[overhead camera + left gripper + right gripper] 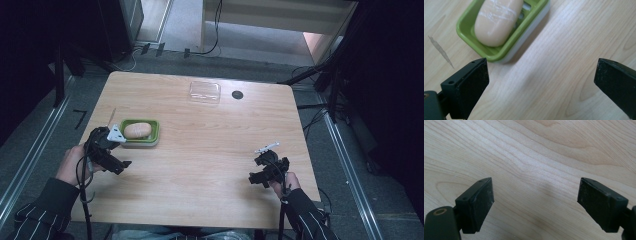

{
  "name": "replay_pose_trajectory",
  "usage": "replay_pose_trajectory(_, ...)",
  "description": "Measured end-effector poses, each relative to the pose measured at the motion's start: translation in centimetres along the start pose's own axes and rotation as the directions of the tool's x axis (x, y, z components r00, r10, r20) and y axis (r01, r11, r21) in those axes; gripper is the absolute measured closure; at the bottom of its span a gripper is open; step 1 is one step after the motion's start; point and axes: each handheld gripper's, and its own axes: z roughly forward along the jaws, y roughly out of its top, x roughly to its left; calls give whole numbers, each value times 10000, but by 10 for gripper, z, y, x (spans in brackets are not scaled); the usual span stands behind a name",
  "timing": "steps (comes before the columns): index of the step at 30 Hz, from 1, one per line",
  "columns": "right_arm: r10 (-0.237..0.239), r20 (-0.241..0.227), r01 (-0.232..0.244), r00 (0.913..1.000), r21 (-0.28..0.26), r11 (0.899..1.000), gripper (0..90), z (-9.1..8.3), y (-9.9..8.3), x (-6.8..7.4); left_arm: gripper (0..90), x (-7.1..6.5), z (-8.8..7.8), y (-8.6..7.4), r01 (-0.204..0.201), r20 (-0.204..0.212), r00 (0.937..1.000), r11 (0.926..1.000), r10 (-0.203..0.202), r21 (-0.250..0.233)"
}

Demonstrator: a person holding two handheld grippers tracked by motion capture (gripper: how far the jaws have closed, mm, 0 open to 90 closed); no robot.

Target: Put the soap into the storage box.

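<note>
Soap bar [138, 130], smooth, pale and rounded, lies in a green plastic dish [154, 131] on the left of the pale wood-grain worktop [210, 150], probably so it can drain over the dish's slots. The left hand-held gripper [111, 159] hovers just beside the dish, jaws spread wide and empty. The right hand-held gripper [266, 170] hangs well apart, also wide. A clear lid [204, 92] rests near the far edge.

Your high view looks forward and down over the whole worktop [210, 150] from above you; each gripper view rides close over the wood, and the left one shares the green soap dish [499, 53] with it
</note>
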Motion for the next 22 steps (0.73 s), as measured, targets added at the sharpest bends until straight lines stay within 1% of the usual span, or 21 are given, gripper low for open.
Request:
replay_pose_trajectory(3, 1, -9, -1, 10000, -2, 10000, 143, 0, 0, 0, 1, -3, -2, -4, 111, -43, 9999, 9999, -111, -32)
replay_pose_trajectory(5, 16, -10, -16, 10000, 15, 10000, 143, 0, 0, 1, 1, -5, -3, -5, 293, -115, 9995, 9995, -294, -83)
replay_pose_trajectory(6, -15, 4, 15, 10000, 19, 10000, 143, 0, 0, 1, 1, -6, -4, -6, 394, 0, 9992, 9992, -394, -94)
replay_pose_trajectory(9, -2, 20, 2, 10000, 30, 10000, 143, 0, 0, 1, 1, -9, -5, -7, 627, 76, 9980, 9978, -625, -211)
replay_pose_trajectory(10, -19, 7, 19, 10000, 23, 10000, 143, 0, 0, 0, 1, -11, -5, -7, 587, 146, 9982, 9981, -584, -176)
replay_pose_trajectory(12, -36, 23, 36, 10000, 15, 10000, 143, 0, 0, 0, 1, -16, -4, -8, 467, 140, 9988, 9989, -466, -39)
replay_pose_trajectory(13, -18, 16, 18, 10000, 5, 10000, 143, 0, 0, 0, 1, -18, -3, -9, 450, 240, 9987, 9990, -450, 22)
replay_pose_trajectory(16, -44, 19, 44, 10000, 21, 10000, 143, 0, 0, 0, 1, -24, -1, -12, 411, 363, 9985, 9990, -417, 180)
replay_pose_trajectory(19, -30, 6, 30, 10000, -6, 10000, 143, 0, 0, 0, 1, -26, 0, -14, 512, 684, 9963, 9983, -530, 266)
replay_pose_trajectory(22, -31, 8, 31, 10000, 2, 10000, 143, 0, 0, 1, 1, -26, 2, -13, 609, 809, 9947, 9976, -633, 315)
